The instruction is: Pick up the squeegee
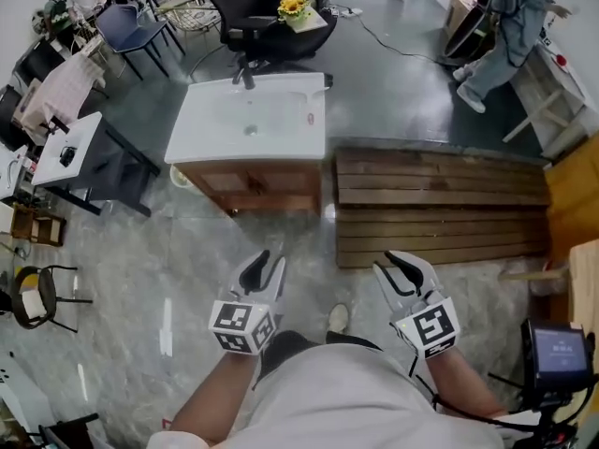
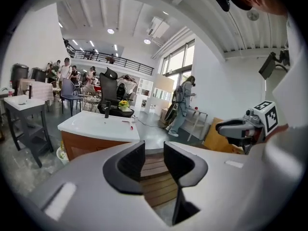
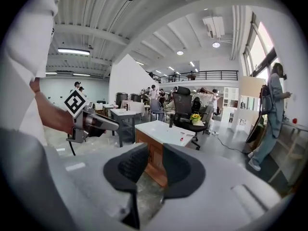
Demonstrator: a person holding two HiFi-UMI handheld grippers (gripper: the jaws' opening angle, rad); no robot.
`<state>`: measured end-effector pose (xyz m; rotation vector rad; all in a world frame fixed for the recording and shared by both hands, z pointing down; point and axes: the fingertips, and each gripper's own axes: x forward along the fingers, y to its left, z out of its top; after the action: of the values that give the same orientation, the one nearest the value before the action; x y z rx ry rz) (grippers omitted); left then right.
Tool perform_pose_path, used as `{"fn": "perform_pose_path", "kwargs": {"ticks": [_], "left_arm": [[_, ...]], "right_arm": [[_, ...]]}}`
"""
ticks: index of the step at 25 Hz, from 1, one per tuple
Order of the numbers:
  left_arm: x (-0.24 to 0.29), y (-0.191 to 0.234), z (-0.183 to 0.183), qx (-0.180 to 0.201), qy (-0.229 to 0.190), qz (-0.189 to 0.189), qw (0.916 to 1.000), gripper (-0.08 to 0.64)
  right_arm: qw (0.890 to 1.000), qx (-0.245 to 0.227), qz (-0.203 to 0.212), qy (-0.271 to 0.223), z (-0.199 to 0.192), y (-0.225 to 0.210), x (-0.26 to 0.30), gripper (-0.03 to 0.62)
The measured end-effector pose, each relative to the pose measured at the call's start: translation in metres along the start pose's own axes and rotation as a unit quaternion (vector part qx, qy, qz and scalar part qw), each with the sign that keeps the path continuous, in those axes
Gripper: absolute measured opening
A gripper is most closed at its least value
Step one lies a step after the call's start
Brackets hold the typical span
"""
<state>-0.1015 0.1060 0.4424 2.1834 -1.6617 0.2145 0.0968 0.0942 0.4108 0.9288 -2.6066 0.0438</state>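
A white sink counter (image 1: 215, 124) on a wooden cabinet stands ahead of me on the floor. A small red and white item (image 1: 310, 120), too small to make out as the squeegee, lies near the counter's right edge; it also shows as the small red item (image 2: 129, 124) and the red item (image 3: 183, 137) in the gripper views. My left gripper (image 1: 269, 262) and right gripper (image 1: 398, 265) are held side by side above the floor, well short of the counter. The left gripper (image 2: 154, 153) is open and empty. The right gripper (image 3: 155, 160) also stands open with nothing between its pads.
A slatted wooden platform (image 1: 440, 204) lies right of the counter. A black faucet (image 1: 245, 78) rises at its back edge, with an office chair (image 1: 253, 7) and yellow flowers (image 1: 293, 7) behind. A small white table (image 1: 70, 148) stands left; a person (image 1: 505, 26) is far right.
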Motion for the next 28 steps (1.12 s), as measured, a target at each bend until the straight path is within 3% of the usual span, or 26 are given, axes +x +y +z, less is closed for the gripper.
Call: {"fn": "perform_pose_path", "kwargs": {"ticks": [4, 13, 22, 28], "left_arm": [[0.067, 0.015, 0.020, -0.008, -0.004, 0.025, 0.9996, 0.130], [0.239, 0.070, 0.059, 0.004, -0.010, 0.040, 0.9992, 0.146], [0.410, 0.136, 0.085, 0.011, 0.032, 0.032, 0.9989, 0.156], [0.504, 0.173, 0.085, 0.028, 0.053, 0.051, 0.9969, 0.164]], "right_arm": [[1.000, 0.014, -0.016, 0.015, -0.009, -0.047, 0.018, 0.078], [0.995, 0.053, -0.078, 0.039, -0.014, -0.128, 0.080, 0.078], [0.979, 0.097, -0.171, 0.061, 0.014, -0.195, 0.132, 0.078], [0.958, 0.145, -0.226, 0.097, 0.001, -0.214, 0.138, 0.078]]}}
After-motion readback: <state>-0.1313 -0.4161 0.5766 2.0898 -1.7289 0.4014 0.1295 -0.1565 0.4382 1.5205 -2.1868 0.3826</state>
